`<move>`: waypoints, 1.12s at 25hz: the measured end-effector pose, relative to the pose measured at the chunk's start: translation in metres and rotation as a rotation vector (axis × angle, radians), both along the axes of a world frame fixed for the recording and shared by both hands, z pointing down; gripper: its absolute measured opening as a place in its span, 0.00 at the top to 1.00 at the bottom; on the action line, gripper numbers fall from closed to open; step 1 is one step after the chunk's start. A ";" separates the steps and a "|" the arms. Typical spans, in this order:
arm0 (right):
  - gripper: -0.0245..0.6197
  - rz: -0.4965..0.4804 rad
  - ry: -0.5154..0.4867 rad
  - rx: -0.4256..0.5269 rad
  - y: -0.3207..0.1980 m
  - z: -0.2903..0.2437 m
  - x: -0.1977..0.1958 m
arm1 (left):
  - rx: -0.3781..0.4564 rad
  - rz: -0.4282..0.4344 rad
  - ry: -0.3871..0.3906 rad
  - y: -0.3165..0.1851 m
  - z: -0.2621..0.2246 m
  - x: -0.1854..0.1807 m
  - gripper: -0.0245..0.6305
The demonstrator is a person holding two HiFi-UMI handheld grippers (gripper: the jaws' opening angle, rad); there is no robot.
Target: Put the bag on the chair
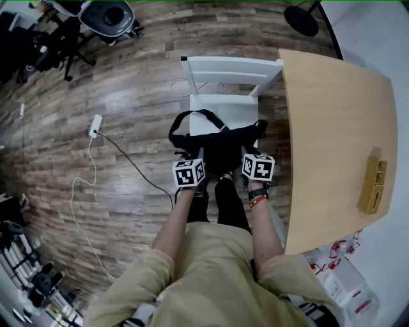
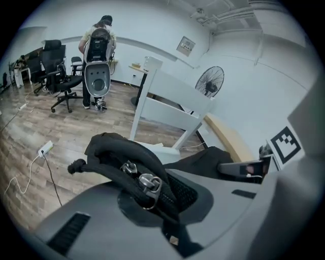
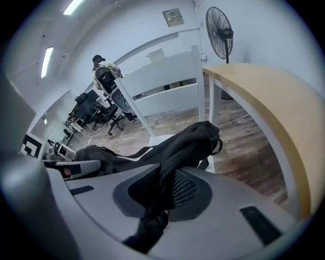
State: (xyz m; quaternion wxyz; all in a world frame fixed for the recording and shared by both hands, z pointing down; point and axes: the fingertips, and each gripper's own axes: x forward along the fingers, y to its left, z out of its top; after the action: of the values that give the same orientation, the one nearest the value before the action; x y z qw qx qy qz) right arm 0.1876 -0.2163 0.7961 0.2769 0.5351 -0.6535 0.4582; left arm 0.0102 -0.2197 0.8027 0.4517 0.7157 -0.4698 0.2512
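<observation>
A black bag with a looped strap hangs between my two grippers over the front of the white chair's seat. I cannot tell whether it touches the seat. My left gripper is shut on the bag's zippered edge at its left end. My right gripper is shut on a fold of the bag's fabric at its right end. The chair's backrest stands beyond the bag. In the right gripper view the bag drapes toward the seat.
A wooden table stands close on the right of the chair, with a small wooden block on it. A power strip and cable lie on the floor at the left. Office chairs and a person are farther off.
</observation>
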 end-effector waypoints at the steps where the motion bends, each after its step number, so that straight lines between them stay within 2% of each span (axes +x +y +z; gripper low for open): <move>1: 0.88 0.004 -0.007 -0.015 0.002 0.008 0.000 | -0.021 -0.007 0.002 0.003 0.008 -0.001 0.92; 8: 0.88 0.015 -0.026 -0.112 0.013 0.064 0.004 | -0.144 -0.033 0.012 0.019 0.068 -0.003 0.92; 14: 0.88 0.019 -0.034 -0.161 0.003 0.118 0.010 | -0.236 -0.064 0.030 0.011 0.124 0.000 0.92; 20: 0.85 0.023 -0.040 -0.179 -0.022 0.151 0.005 | -0.258 -0.093 0.036 -0.023 0.158 -0.010 0.92; 25: 0.82 0.049 -0.063 -0.155 -0.054 0.169 0.009 | -0.234 -0.100 0.104 -0.060 0.173 -0.014 0.92; 28: 0.79 0.060 -0.048 -0.137 -0.071 0.181 0.016 | -0.230 -0.132 0.144 -0.077 0.185 -0.017 0.88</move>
State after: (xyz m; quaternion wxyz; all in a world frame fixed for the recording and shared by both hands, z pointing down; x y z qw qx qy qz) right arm 0.2036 -0.2873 0.9769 0.2833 0.5232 -0.6105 0.5228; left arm -0.0068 -0.2968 0.9881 0.5789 0.6429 -0.4501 0.2212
